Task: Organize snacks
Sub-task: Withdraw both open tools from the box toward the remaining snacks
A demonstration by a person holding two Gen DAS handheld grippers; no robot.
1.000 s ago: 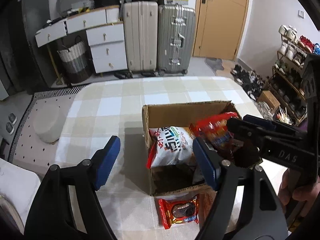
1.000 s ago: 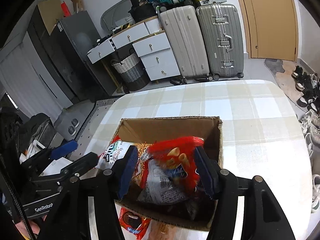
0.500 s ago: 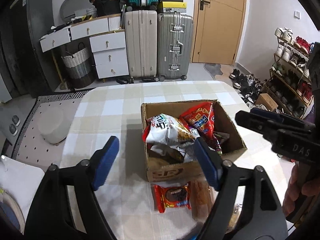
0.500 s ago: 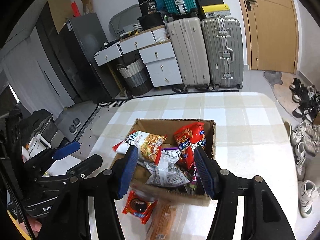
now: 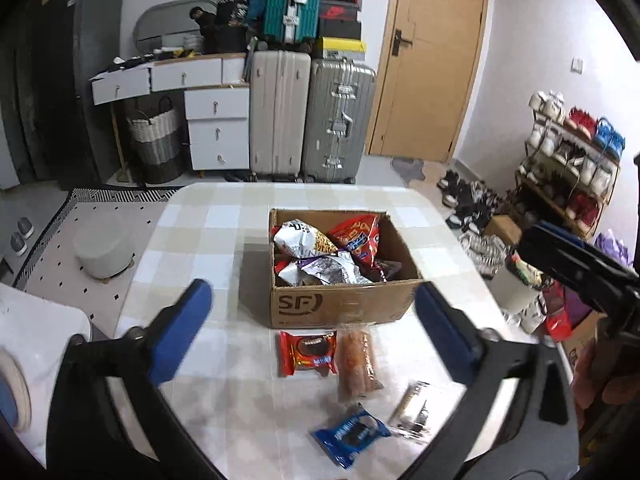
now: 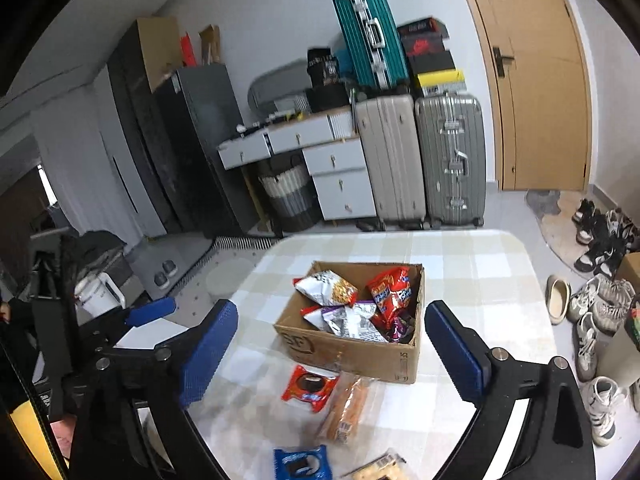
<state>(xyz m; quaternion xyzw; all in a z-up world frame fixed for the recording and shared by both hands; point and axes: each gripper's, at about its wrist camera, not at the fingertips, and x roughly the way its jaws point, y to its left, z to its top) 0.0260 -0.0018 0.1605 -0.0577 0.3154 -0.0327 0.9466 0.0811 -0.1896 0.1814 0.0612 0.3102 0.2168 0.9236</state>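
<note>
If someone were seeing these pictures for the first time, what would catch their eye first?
Probably the cardboard box mid-table, stuffed with crinkled snack bags. Next, the loose packets in front of it: a red cookie pack, a bread roll and a blue cookie pack. Both grippers, left and right, frame the scene open and empty.

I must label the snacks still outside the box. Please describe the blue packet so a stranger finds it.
Start at the cardboard box on the checked table. Four packets lie before it; the blue packet lies furthest from the box. Only it is blue, showing dark sandwich cookies.
</note>
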